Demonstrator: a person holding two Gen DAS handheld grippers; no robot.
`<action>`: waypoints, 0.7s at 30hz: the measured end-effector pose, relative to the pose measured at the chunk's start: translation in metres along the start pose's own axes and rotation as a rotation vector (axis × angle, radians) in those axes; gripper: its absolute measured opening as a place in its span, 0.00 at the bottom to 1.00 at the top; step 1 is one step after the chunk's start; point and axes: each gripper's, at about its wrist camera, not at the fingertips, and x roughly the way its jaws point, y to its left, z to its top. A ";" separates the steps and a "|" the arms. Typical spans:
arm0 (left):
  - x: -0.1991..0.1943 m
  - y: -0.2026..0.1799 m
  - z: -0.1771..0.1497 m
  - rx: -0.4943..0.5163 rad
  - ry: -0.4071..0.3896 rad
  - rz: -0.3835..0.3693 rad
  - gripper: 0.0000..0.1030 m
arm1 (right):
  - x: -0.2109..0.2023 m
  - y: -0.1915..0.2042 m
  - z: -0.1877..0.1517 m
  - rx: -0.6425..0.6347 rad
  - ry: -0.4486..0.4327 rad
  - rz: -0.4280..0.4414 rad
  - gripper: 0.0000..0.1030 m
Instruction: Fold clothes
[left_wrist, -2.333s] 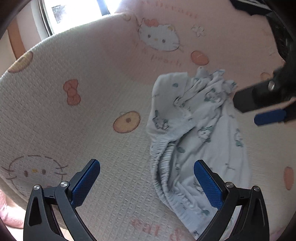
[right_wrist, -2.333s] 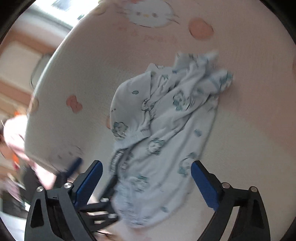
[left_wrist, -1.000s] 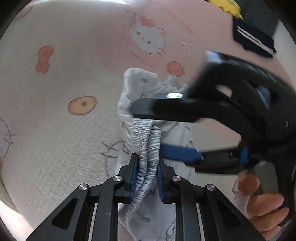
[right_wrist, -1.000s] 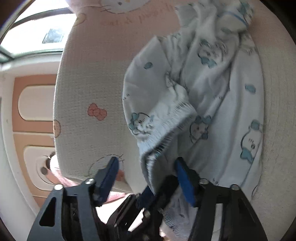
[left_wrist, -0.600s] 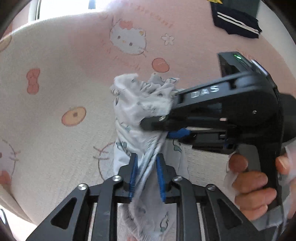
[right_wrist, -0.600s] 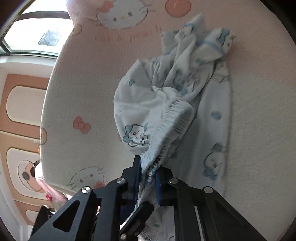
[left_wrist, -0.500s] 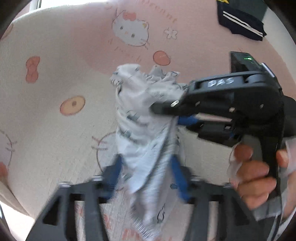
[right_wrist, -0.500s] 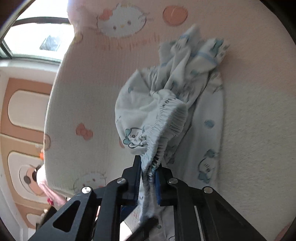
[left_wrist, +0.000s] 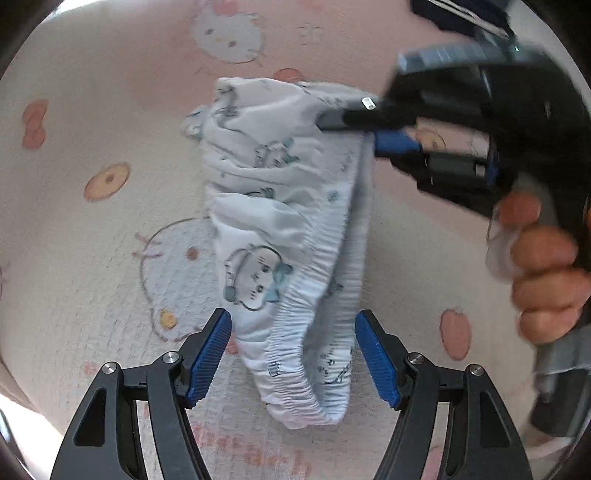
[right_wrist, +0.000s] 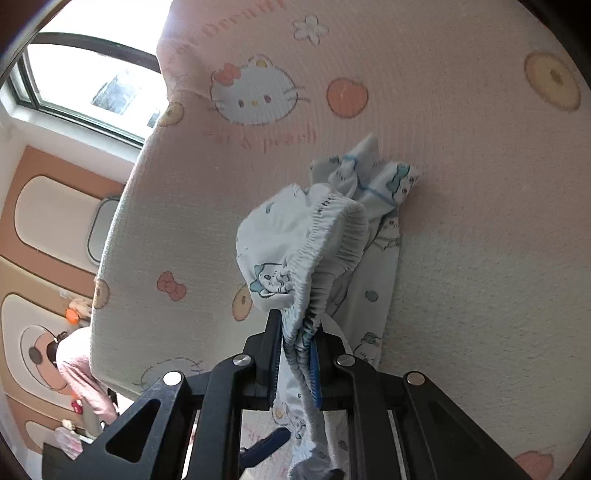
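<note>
From the left wrist, your left tool (left_wrist: 293, 354) stood released, its jaws having just opened, the pale blue printed garment (left_wrist: 284, 236) hanging loose between its pads above the pink bedspread (left_wrist: 92, 229). From the right wrist, your right tool (right_wrist: 295, 363) was clenched on the garment's gathered waistband (right_wrist: 325, 251), lifting it clear of the bedspread.

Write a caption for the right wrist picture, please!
Right tongs pinch the baby pants' stretchy waistband above a pink cat blanket.
</note>
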 end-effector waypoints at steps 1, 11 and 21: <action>0.002 -0.005 -0.002 0.031 -0.006 0.021 0.66 | -0.005 -0.001 0.001 0.007 -0.008 0.000 0.12; 0.011 -0.020 -0.021 0.180 -0.063 0.118 0.22 | -0.052 -0.015 0.005 0.020 -0.117 -0.072 0.12; -0.002 0.016 -0.006 0.119 -0.066 0.114 0.22 | -0.053 -0.048 -0.027 0.033 -0.045 -0.119 0.12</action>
